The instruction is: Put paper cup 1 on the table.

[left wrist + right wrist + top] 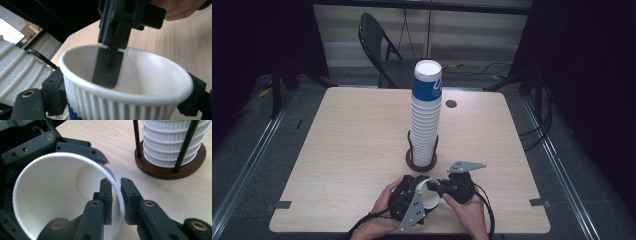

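A white ribbed paper cup (431, 199) lies tilted between my two grippers near the table's front edge. My left gripper (421, 194) is shut on the cup (150, 75), with one jaw on each side of its body; its fingers (82, 150) wrap the cup's outside. My right gripper (117, 187) straddles the cup's rim (50, 195), one jaw inside and one outside, with a thin gap at the inner pad. The right gripper (110, 65) reaches down over the far rim. A tall stack of cups (426, 115) stands in a dark round holder (412, 161) just beyond.
The wooden table (352, 130) has a small round grommet (451, 104) behind the stack. A black folding chair (379, 45) stands past the far edge. The holder's thin black rods (136, 137) and brown base (170, 171) are close to my right gripper.
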{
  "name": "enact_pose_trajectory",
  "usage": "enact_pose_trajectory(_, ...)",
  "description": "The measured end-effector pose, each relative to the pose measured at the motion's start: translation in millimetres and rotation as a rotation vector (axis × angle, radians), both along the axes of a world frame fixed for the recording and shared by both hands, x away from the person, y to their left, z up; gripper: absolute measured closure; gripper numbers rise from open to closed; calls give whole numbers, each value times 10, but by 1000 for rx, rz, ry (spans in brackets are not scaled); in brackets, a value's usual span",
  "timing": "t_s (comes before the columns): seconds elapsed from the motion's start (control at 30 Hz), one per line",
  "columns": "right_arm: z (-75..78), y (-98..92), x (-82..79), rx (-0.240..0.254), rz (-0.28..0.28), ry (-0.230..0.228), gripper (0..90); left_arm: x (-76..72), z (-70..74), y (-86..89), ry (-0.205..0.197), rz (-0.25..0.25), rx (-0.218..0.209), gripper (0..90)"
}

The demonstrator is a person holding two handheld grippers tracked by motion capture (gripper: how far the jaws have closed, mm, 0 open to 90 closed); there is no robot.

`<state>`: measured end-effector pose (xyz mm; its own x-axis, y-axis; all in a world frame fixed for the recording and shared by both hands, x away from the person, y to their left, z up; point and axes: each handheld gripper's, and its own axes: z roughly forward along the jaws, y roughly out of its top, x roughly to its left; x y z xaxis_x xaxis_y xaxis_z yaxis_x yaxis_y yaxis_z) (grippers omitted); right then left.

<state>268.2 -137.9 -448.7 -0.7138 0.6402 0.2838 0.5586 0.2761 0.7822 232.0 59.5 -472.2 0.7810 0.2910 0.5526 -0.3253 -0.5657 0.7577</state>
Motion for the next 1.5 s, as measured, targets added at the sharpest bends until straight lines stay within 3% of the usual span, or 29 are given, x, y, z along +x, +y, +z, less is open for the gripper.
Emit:
enact_pose_trajectory(0.2, -10, -32, -32, 22, -33, -31, 721, 76, 34, 64, 82, 29, -46, 171)
enact_pose_trajectory(0.37, 6, -44, -79, 50, -62, -93, 665, 153, 45, 155, 149, 61, -113, 170)
enact_pose_trajectory(0.6, 29, -56, -115, 86, -93, -161, 584, 215, 45, 242, 189, 85, -169, 171)
enact_pose_trajectory(0.7, 33, -67, -120, 95, -103, -170, 565, 244, 51, 278, 212, 100, -183, 172)
enact_pose_trajectory(0.9, 25, -181, -171, 163, -191, -245, 529, 293, 80, 348, 245, 107, -222, 172)
enact_pose_trajectory(1.13, -31, -266, -209, 175, -253, -294, 416, 348, 122, 460, 266, 132, -264, 171)
enact_pose_trajectory(1.33, -111, -322, -238, 170, -322, -317, 311, 398, 174, 595, 317, 141, -324, 171)
enact_pose_trajectory(1.5, -185, -390, -241, 173, -357, -325, 273, 454, 242, 720, 315, 175, -353, 171)
